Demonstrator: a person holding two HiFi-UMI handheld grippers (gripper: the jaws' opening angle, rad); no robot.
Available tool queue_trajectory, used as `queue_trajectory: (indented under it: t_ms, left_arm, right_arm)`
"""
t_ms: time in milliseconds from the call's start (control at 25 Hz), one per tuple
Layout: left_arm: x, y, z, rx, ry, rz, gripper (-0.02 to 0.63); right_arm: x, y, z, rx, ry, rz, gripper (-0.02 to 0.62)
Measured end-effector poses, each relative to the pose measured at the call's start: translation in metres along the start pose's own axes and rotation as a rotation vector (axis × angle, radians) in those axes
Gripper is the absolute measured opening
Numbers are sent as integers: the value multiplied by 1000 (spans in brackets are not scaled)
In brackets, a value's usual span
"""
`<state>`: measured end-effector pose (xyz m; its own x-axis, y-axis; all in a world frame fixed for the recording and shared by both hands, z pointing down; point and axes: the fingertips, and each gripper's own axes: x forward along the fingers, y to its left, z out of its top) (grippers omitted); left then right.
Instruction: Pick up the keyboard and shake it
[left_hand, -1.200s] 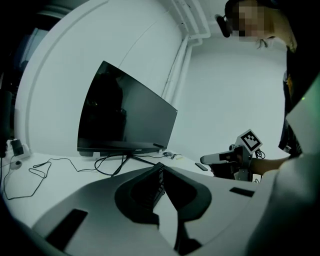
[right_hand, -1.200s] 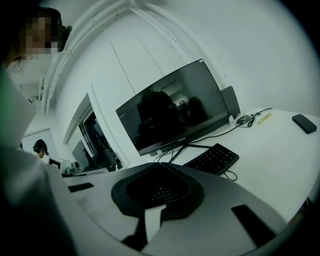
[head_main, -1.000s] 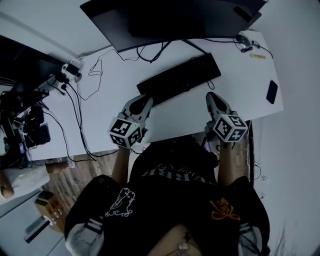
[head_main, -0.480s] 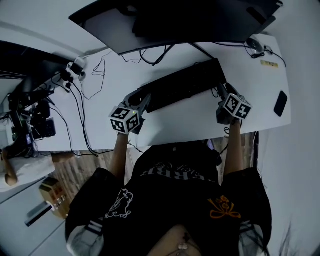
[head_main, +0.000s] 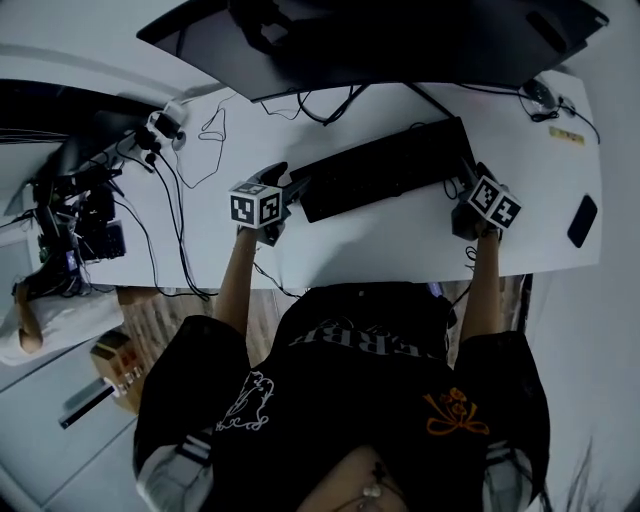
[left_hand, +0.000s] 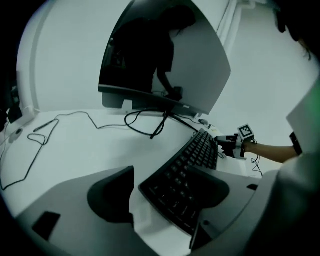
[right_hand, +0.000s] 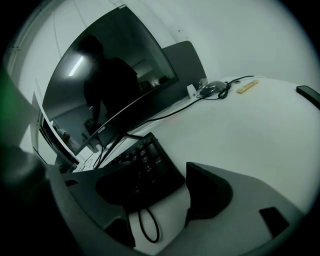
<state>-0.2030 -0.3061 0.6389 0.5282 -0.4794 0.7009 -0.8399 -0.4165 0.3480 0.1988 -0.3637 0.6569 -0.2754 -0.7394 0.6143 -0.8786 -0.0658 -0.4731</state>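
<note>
Head view, grasp approach: my left gripper (head_main: 287, 186) and right gripper (head_main: 470, 182), jaws just opened wide and pressing nothing, straddle both ends of the keyboard (head_main: 385, 168); next, both should close evenly.

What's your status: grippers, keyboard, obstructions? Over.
Jaws just opened wide on left gripper and right gripper, one end of black rectangular keyboard between each pair, unclamped. Keyboard flat on white desk. Thin black cable loop under right jaws.

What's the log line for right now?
left gripper: open, jaws just opening, keyboard end between | right gripper: same, other end | keyboard: on desk, not lifted
</note>
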Motion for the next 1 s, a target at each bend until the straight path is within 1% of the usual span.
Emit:
queue_trajectory:
  t_ms: [80, 160, 280, 400, 640, 680, 720, 760, 800, 880, 1000]
  left_arm:
    - [10, 7, -13, -27, 65, -23, 342]
    - [18, 12, -22, -69, 97, -49, 352]
    - [21, 13, -22, -152, 67, -91, 357]
    - [19, 12, -20, -192, 31, -111, 356]
    - [20, 13, -17, -241, -13, -81, 356]
    - [21, 11, -17, -256, -19, -85, 335]
    - [22, 11, -17, -275, -28, -89, 295]
    - [22, 10, -17, -292, -39, -91, 288]
    - [22, 10, -18, -298, -49, -89, 282]
    - [20, 10, -18, -282, -59, -80, 279]
    - [14, 9, -13, -223, -69, -57, 265]
  right_arm:
    - [3, 5, -2, 2, 13, 9, 302]
    - [6, 8, -6, -2, 34, 4, 308]
    - [7, 6, -13, -16, 58, -16, 310]
    - [7, 4, -13, -9, 66, -32, 319]
    - [9, 5, -13, -14, 92, -39, 316]
    - [8, 4, -13, -17, 91, -40, 314]
    - [8, 3, -12, -20, 91, -41, 313]
    - [8, 3, -12, -22, 91, -40, 313]
    - [8, 3, -13, -25, 91, -39, 313]
    - [8, 4, -13, -29, 89, -35, 311]
    - [7, 4, -12, -20, 78, -30, 311]
